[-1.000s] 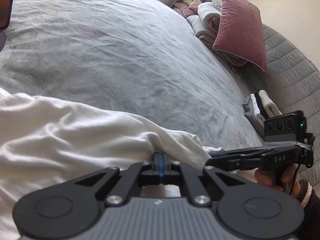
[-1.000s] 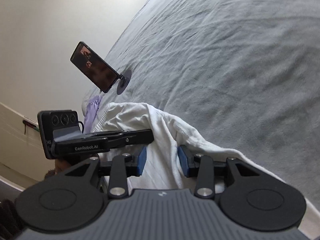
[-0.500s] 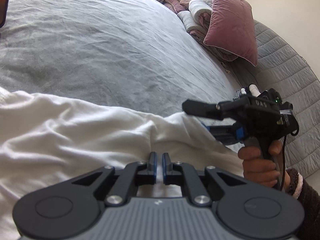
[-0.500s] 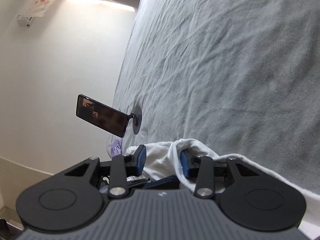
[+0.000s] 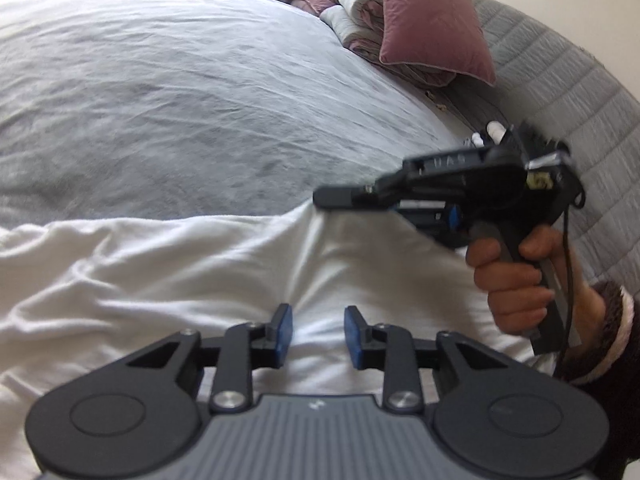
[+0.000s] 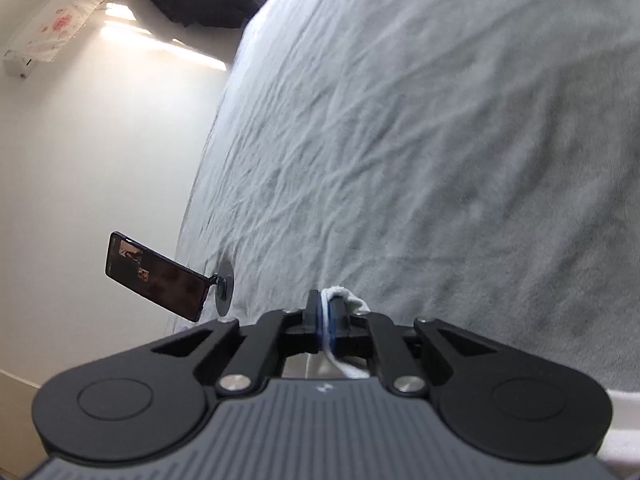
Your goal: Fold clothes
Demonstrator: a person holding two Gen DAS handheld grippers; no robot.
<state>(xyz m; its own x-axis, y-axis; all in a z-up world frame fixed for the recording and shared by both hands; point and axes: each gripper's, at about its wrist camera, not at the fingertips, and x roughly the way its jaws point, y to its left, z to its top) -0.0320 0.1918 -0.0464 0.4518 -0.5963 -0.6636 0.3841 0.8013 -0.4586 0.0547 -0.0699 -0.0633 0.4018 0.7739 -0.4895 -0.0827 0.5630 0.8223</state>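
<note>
Left wrist view: the left hand-held gripper hovers just over the white garment, its blue pads parted and opening, no cloth pinched between them. The garment lies rumpled across the near edge of the bed, soft knit with long shallow folds. To the right a hand (dark fuzzy cuff at the wrist) grips the right hand-held gripper, held about level above the garment's far edge. Beyond, wide bare grey bedspread stretches to a pink velvet pillow and a quilted grey headboard.

From the right wrist, the right hand-held gripper is clenched on a thin fold of the white garment; a phone on a stand sits at the bed's left edge.
</note>
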